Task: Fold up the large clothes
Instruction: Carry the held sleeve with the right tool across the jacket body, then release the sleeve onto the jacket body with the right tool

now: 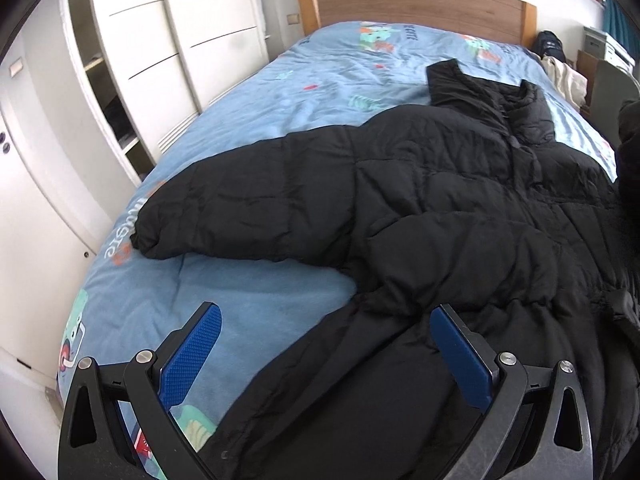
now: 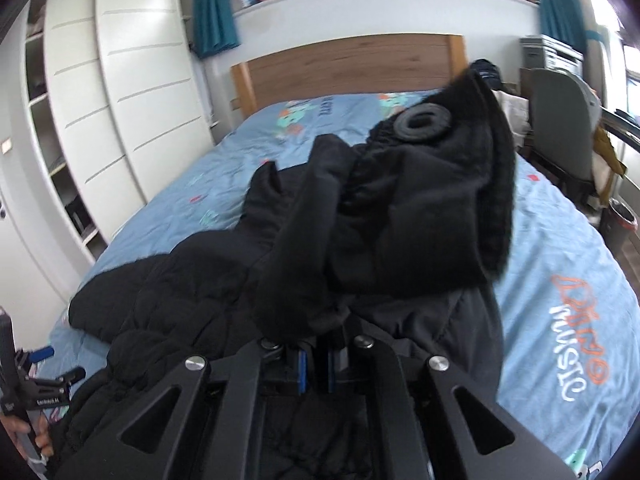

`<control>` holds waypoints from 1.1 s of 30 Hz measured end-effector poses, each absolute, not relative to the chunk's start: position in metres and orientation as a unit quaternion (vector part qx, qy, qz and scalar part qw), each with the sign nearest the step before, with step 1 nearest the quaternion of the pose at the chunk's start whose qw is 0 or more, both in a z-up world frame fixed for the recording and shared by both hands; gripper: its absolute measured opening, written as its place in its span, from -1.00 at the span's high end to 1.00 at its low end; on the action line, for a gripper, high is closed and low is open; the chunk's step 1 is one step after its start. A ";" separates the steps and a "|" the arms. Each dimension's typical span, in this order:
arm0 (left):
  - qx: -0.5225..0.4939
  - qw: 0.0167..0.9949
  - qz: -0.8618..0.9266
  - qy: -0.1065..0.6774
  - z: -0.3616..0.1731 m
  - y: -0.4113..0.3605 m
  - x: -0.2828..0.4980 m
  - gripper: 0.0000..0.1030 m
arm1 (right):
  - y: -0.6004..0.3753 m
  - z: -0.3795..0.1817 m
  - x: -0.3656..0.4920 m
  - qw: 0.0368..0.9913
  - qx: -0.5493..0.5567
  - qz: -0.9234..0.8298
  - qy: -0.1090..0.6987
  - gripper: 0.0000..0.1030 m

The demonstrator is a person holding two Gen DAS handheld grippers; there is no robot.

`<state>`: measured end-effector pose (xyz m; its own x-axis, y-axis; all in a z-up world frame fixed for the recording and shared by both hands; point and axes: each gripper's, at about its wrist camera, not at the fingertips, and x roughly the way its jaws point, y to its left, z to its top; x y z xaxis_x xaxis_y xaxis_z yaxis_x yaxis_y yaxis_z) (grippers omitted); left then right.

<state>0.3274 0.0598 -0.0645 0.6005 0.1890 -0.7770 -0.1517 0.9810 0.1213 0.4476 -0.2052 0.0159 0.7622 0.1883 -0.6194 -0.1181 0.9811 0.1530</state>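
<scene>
- right gripper (image 2: 314, 364): jaws pinched together on a bunched-up part of the black puffer jacket (image 1: 420, 208), fabric lifted above the bed (image 2: 560, 240)
- left gripper (image 1: 326, 354): jaws wide apart, holding nothing, over the jacket's near hem at the bed's foot
- jacket spread across the bed, one sleeve (image 1: 224, 208) out toward the wardrobe (image 1: 160, 48) side
- wooden headboard (image 1: 420, 0) at the bed's far end

A bed (image 1: 248, 292) with a wooden headboard (image 1: 416, 0) at its far end carries everything, covered by a light blue duvet (image 1: 340, 68) printed with cartoon figures and orange-and-white lettering. A black puffer jacket (image 1: 440, 208) lies directly on the duvet, across the near and right part, one sleeve (image 1: 240, 208) stretched left.
</scene>
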 end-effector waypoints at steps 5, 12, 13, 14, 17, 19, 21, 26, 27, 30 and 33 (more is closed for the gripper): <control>0.013 0.891 0.106 0.442 -0.069 0.075 0.326 -0.99 | -0.159 -0.012 0.455 0.923 0.015 0.110 0.367 0.88; 0.012 0.890 0.108 0.442 -0.066 0.076 0.322 -0.99 | -0.116 -0.050 0.440 0.902 -0.036 0.145 0.405 0.87; 0.012 0.890 0.108 0.442 -0.065 0.076 0.322 -0.99 | -0.119 -0.055 0.435 0.900 -0.039 0.147 0.409 0.87; 0.012 0.890 0.110 0.443 -0.064 0.075 0.322 -0.99 | -0.115 -0.059 0.433 0.897 -0.045 0.148 0.413 0.87; 0.006 0.890 0.111 0.443 -0.057 0.073 0.321 -0.99 | -0.118 -0.071 0.422 0.890 -0.061 0.148 0.426 0.86; 0.004 0.890 0.109 0.442 -0.051 0.071 0.319 -0.99 | -0.113 -0.080 0.422 0.883 -0.073 0.147 0.440 0.79; 0.001 0.891 0.105 0.442 -0.044 0.069 0.317 -0.99 | -0.115 -0.085 0.421 0.880 -0.079 0.143 0.446 0.79; -0.001 0.894 0.089 0.438 -0.025 0.055 0.312 -0.99 | -0.113 -0.078 0.416 0.876 -0.076 0.155 0.450 0.37; -0.002 0.895 0.086 0.437 -0.022 0.050 0.313 -0.99 | -0.110 -0.076 0.413 0.875 -0.079 0.166 0.449 0.22; -0.008 0.898 0.071 0.434 -0.011 0.034 0.315 -0.99 | -0.103 -0.067 0.401 0.873 -0.087 0.194 0.439 -0.10; -0.005 0.901 0.052 0.431 -0.005 0.011 0.322 -0.99 | -0.110 -0.050 0.387 0.879 -0.077 0.210 0.422 -0.10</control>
<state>0.3225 0.0106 -0.0049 0.6230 0.0894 -0.7771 -0.0972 0.9946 0.0365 0.3873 -0.1100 -0.0495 0.5561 0.3031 -0.7738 -0.4338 0.9001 0.0408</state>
